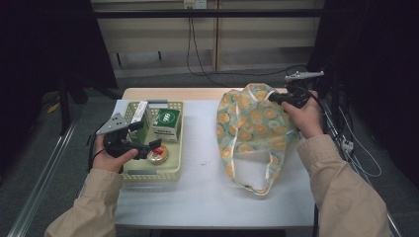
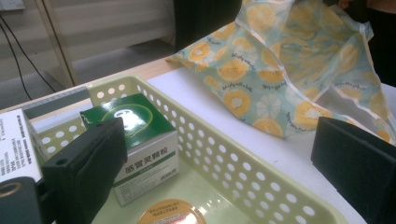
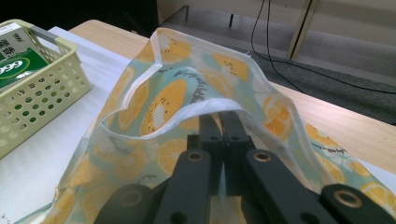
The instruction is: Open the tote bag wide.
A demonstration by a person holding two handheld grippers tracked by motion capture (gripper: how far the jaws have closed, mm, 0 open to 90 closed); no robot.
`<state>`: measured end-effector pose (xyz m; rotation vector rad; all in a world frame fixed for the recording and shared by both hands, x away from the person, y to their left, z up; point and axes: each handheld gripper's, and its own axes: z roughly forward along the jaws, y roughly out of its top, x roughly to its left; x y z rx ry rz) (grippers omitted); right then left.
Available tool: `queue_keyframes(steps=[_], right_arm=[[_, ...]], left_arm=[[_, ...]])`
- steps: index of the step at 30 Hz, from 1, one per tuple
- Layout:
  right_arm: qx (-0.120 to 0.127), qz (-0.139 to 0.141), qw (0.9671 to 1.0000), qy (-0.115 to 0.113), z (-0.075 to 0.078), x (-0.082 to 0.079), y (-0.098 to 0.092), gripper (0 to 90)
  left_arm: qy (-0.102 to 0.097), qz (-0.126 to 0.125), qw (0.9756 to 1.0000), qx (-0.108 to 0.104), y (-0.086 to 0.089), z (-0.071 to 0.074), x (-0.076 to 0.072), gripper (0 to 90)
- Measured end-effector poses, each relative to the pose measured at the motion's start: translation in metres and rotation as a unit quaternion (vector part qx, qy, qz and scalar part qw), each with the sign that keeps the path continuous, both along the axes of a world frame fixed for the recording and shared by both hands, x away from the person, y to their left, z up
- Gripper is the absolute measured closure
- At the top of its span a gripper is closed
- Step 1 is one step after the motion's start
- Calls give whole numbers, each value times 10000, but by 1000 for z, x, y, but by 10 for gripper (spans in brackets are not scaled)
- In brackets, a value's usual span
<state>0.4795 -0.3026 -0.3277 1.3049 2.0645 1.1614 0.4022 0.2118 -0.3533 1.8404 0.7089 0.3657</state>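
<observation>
A thin bag point(image 1: 247, 128) printed with orange slices lies on the right half of the white table point(image 1: 207, 192). My right gripper point(image 1: 273, 98) is shut on its upper rim and lifts that edge; in the right gripper view the jaws point(image 3: 220, 117) pinch the white hem of the bag point(image 3: 159, 102). A pale green perforated basket point(image 1: 148, 175) at the left holds a green and white medicine box point(image 1: 166, 120), a round orange tin point(image 1: 159, 155) and a white box point(image 1: 140, 112). My left gripper point(image 1: 150, 147) hovers open over the basket's near part, just above the tin point(image 2: 172, 213), its jaws wide apart with nothing gripped.
The basket's wall point(image 2: 224, 158) runs between my left jaws, and the green box point(image 2: 135, 121) stands just beyond the left one. Bare table lies between basket and bag point(image 2: 280, 70). Cables hang off the table's right side point(image 1: 346, 143), and shelving stands behind.
</observation>
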Motion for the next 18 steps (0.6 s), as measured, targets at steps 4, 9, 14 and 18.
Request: queue_keyframes(steps=[4,9,14,18], right_arm=[[-3,9,10000,-12,0,-1,0,900],[-8,-14,10000,8,-1,-1,-2,900],[-12,-20,10000,35,-4,-2,-3,900],[-2,-24,10000,62,-7,-3,-3,900]], left_arm=[[41,-51,10000,66,-2,-2,8,35],[164,-89,9996,221,-6,-8,16,35],[198,-163,9988,410,-10,-12,19,40],[281,-188,9983,479,-12,-16,21,40]])
